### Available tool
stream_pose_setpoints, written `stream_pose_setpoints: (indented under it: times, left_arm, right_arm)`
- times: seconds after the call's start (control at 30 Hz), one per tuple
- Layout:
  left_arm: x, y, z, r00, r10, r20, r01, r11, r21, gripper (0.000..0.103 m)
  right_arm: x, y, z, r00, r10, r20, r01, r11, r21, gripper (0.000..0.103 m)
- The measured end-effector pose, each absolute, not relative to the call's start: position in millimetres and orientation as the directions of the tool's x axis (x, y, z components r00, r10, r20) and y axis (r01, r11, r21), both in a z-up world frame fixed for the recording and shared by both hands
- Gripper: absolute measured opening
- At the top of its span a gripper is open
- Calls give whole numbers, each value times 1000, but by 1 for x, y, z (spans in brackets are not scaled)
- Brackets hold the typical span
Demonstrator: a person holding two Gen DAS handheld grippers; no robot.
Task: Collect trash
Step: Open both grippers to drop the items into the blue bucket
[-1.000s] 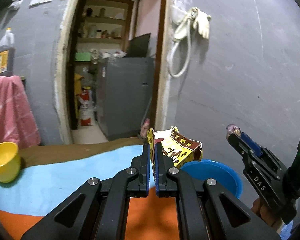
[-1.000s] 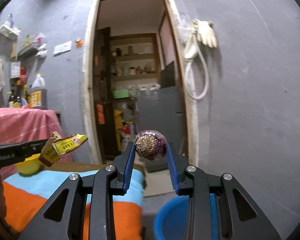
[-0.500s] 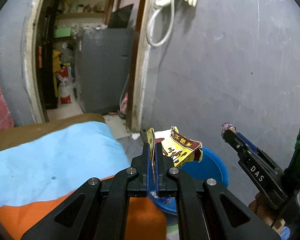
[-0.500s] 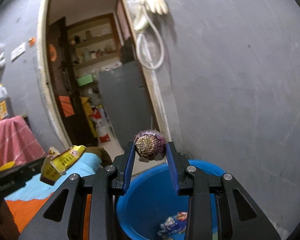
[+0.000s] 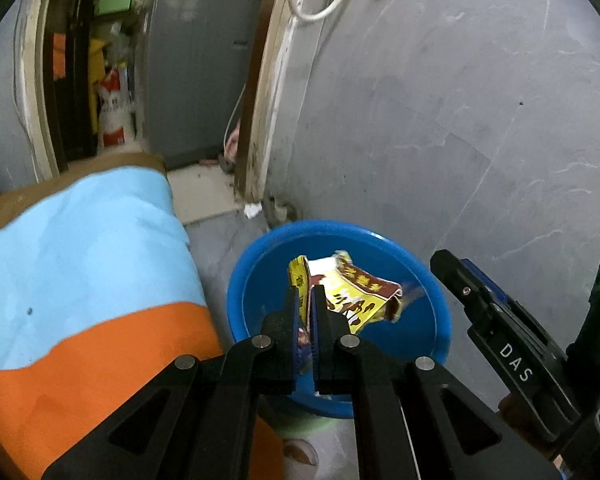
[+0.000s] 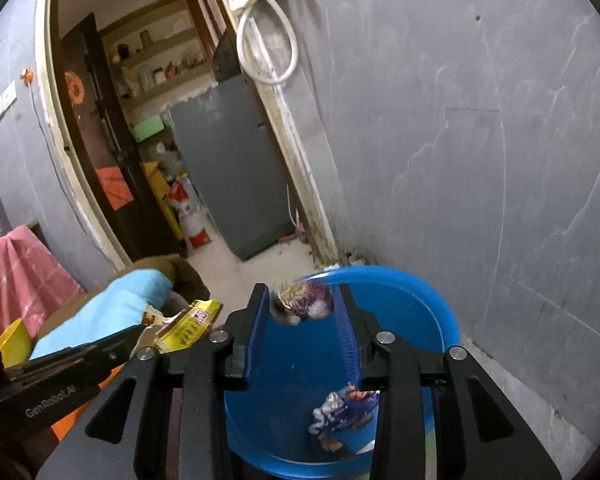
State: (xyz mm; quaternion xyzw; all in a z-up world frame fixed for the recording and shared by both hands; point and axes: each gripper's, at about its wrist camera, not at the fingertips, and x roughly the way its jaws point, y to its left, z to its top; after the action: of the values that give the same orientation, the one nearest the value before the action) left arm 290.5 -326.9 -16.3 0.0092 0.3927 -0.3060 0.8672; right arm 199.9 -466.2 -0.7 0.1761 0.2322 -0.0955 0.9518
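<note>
1. Both hands are now hanging over the blue basin (image 6: 440, 320) on the floor at the foot of the grey wall, right of the doorway; a second ago the view was level, across the bed, with the basin only just showing low in the picture.
2. Right gripper (image 6: 304, 312): its jaws are opening. The crumpled purple ball (image 6: 306, 300) is sitting between the blue pads, blurred, and appears to be coming free above the basin mouth; half a second ago it was clamped firmly. I judge this drop is under way.
3. Left gripper (image 5: 307, 300) is staying clenched on the yellow-and-brown snack wrapper (image 5: 352, 292), which is now over the basin interior rather than over the bed (image 5: 80, 240).
4. One crumpled blue-and-silver wrapper (image 6: 342, 408) is already lying at the basin bottom, so collection is partly done.
5. Judgement: the snack wrapper's release looks like the next step.
</note>
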Motion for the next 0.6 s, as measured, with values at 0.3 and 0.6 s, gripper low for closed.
stream_pose_setpoints:
  times: [0.3, 0.6]
  left_arm:
    - [294, -316, -11, 517, -531, -671, 520, 818, -246, 25]
    - [294, -300, -2, 549, -517, -657, 497, 834, -240, 30]
  right_arm:
    - [199, -468, -1, 872, -105, -478, 269, 919, 289, 44]
    - [204, -464, -1, 873, -115, -474, 273, 920, 281, 47]
